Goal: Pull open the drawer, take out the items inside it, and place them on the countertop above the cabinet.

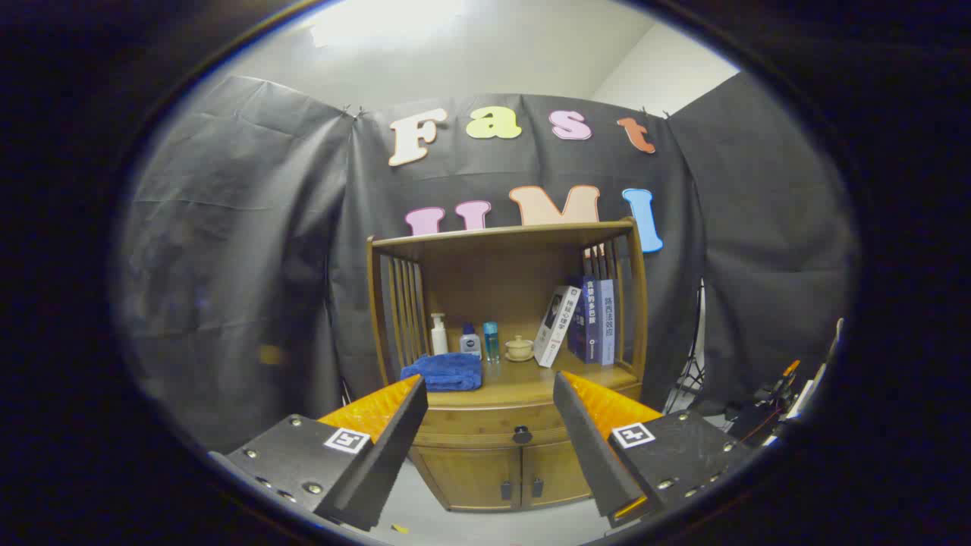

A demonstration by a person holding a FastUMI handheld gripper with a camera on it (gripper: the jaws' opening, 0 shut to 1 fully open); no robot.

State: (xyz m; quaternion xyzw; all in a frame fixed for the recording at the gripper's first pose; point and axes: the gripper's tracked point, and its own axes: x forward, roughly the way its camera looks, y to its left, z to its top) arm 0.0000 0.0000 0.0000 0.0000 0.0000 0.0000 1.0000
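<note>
Wooden cabinet (504, 455) framed between the 2 fingers of the gripper (491, 388), jaws spread wide with nothing held and nothing touched. Cabinet still well ahead of the fingertips, seen through the gap.

Drawer (497, 432) closed, set just under the countertop (523, 387), with 1 dark round knob (522, 434) at its middle, lying between the 2 fingers. Below the drawer, 2 cupboard doors (504, 474), each with a small dark handle near the centre seam. Contents of the drawer hidden.

On the countertop, from the side of the left finger across: folded blue towel (444, 372) at the front, just beyond the left fingertip; white pump bottle (438, 334) behind it; small bottle with a dark label (470, 342); slim blue-capped bottle (491, 340); small cream lidded cup (520, 348) on a saucer. Beyond the right fingertip, 1 pale book (556, 325) leaning against 2 upright blue books (595, 320).

Open shelf frame (504, 243) rising above the countertop, with slatted sides and a flat wooden top. Dark cloth wall (227, 250) behind and to both sides of the cabinet. Pale floor (531, 523) beneath the cabinet. Tripod legs (690, 375) and some dark equipment with cables (766, 409) standing off to the right of the cabinet, past the right finger; detail there too small to tell
</note>
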